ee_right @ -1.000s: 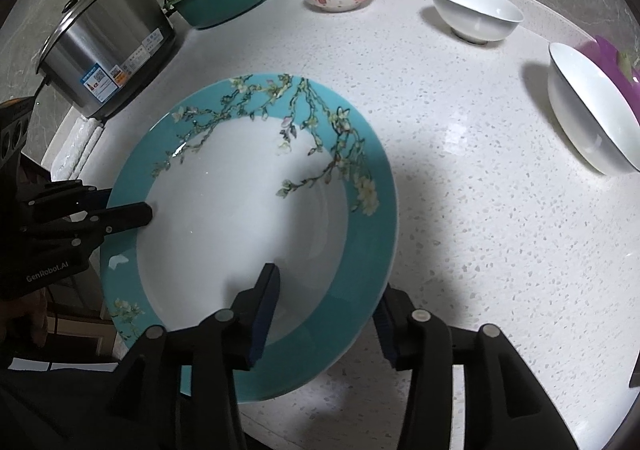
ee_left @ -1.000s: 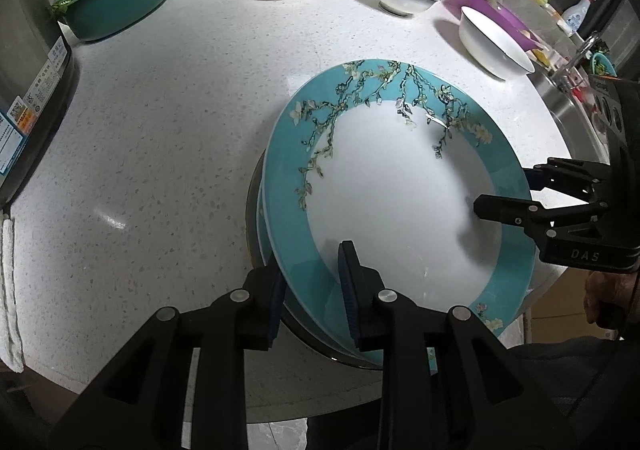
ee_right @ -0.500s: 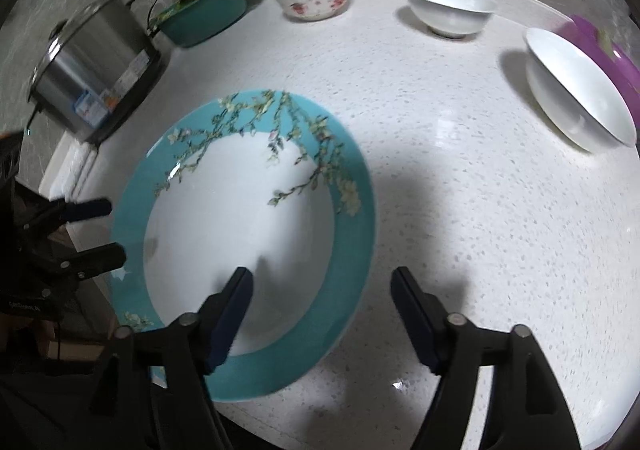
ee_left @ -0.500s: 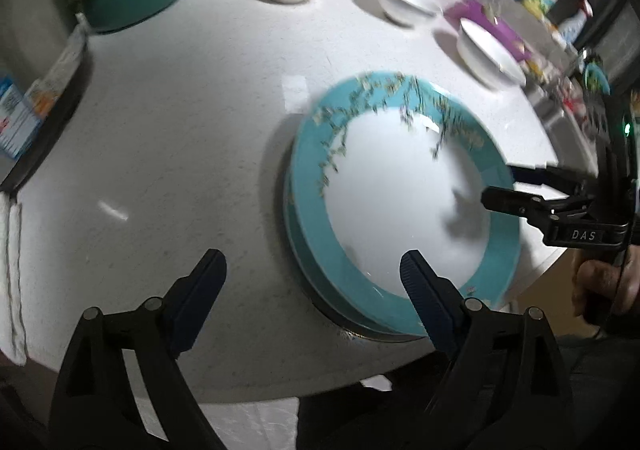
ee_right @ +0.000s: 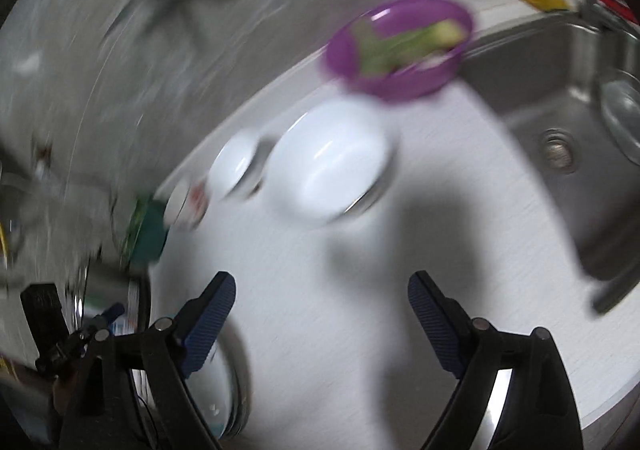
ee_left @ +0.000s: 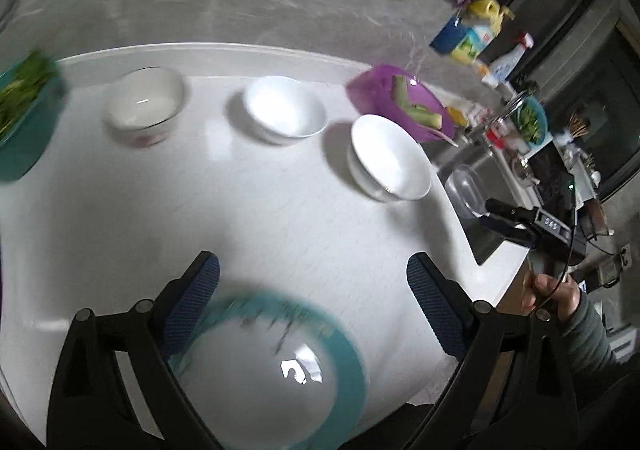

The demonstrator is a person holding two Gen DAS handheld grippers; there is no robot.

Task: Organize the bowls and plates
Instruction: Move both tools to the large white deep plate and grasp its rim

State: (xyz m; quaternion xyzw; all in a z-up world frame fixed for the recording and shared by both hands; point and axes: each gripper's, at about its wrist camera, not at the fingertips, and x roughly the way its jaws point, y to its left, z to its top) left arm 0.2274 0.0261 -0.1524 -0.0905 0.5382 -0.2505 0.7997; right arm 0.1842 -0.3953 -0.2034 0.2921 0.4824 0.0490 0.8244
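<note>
The teal-rimmed plate (ee_left: 276, 378) lies on the white counter (ee_left: 248, 210), below and between my left gripper's open fingers; my left gripper (ee_left: 314, 306) is empty above it. Three bowls stand further back: a flower-patterned one (ee_left: 142, 110), a white one (ee_left: 286, 112) and a larger white one (ee_left: 388, 158). My right gripper (ee_right: 320, 314) is open and empty over the counter, facing the larger white bowl (ee_right: 328, 164); the plate's edge (ee_right: 224, 402) shows at the lower left. The right wrist view is motion-blurred.
A purple bowl with green vegetable pieces (ee_left: 400, 102) sits behind the larger white bowl. A teal tub of greens (ee_left: 24, 122) is at the far left. A steel sink (ee_right: 560, 122) lies to the right, with bottles (ee_left: 476, 34) behind it.
Both grippers have opened wide, let go of the teal plate and lifted away. Both views have swung up and right toward the bowls and the sink.
</note>
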